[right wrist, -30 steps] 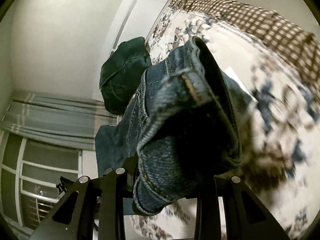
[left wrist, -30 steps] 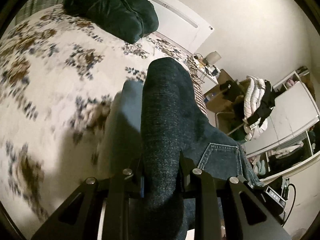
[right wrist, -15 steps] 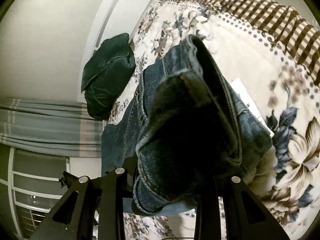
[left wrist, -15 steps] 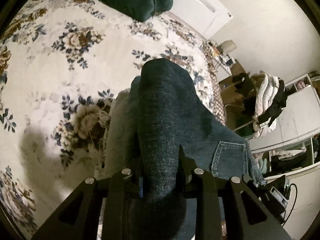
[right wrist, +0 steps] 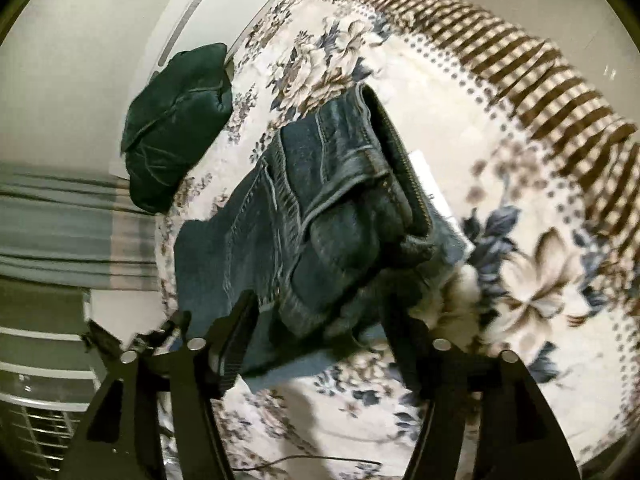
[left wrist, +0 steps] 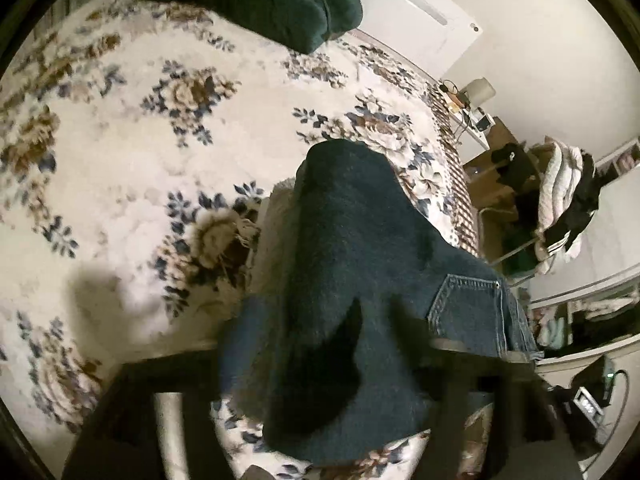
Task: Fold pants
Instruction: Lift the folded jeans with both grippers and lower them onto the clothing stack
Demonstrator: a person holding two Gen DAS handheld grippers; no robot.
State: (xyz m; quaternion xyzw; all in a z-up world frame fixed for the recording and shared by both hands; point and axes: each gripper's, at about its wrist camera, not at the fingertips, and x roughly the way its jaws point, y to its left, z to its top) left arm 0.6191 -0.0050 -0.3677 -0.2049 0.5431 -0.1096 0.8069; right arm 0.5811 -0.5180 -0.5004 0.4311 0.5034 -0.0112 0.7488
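Pants (right wrist: 320,216) lie bunched on the floral bed (left wrist: 120,160), short of the dark green pillow (right wrist: 176,128). My right gripper (right wrist: 316,320) and left gripper (left wrist: 332,360) are both opening, denim loose between the jaws. I judge it best to let go fully, then back straight off without dragging the fold. Blur hides my left fingertips.

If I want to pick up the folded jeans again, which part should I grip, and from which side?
Probably the thick waistband fold of the jeans. It is a raised, firm ridge at the bundle's open edge, over the floral blanket. Come from above, the right gripper straddling that edge; its jaws are opening now, denim between them.
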